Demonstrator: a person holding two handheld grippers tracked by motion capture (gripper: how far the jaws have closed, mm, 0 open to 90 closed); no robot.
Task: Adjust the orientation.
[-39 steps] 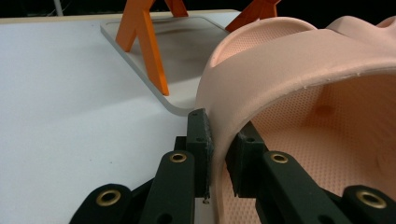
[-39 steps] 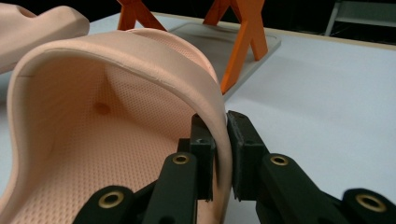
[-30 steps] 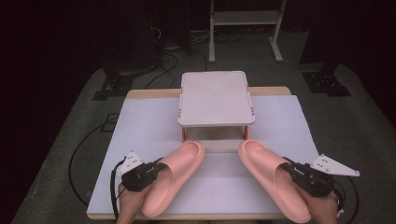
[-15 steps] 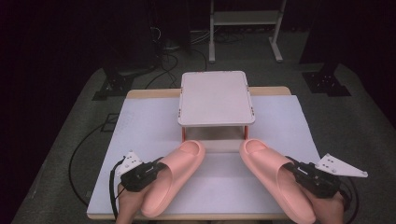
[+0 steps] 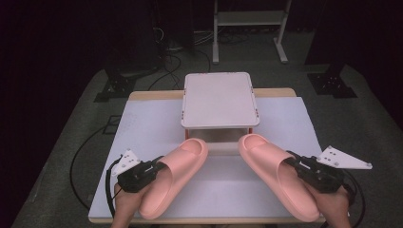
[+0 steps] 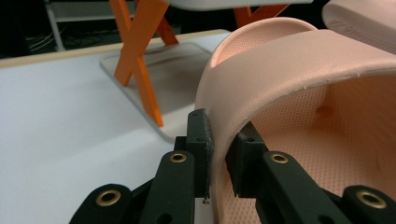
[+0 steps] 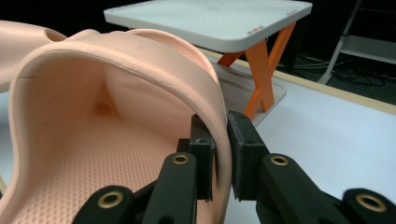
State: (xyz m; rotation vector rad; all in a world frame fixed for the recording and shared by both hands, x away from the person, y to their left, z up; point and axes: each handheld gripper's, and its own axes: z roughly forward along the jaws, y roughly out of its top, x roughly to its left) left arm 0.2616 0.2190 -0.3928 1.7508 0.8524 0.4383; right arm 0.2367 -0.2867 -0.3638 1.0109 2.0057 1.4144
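Pinching slipper point(image 5: 177, 178) straps, toes point(image 5: 253, 142) near rack point(image 5: 219, 99)

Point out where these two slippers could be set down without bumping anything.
Free: the rack's top shelf, and the white sheet on either side of the rack. Crowded: the near strip, where the left slipper and right slipper hang clamped in the left gripper and right gripper.

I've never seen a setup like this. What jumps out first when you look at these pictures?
Two big pink slippers: the left slipper and the right slipper, side by side at the near edge of the white table. Each is pinched at its strap by black fingers: the left gripper and the right gripper. Behind them stands a small white shelf on orange legs.
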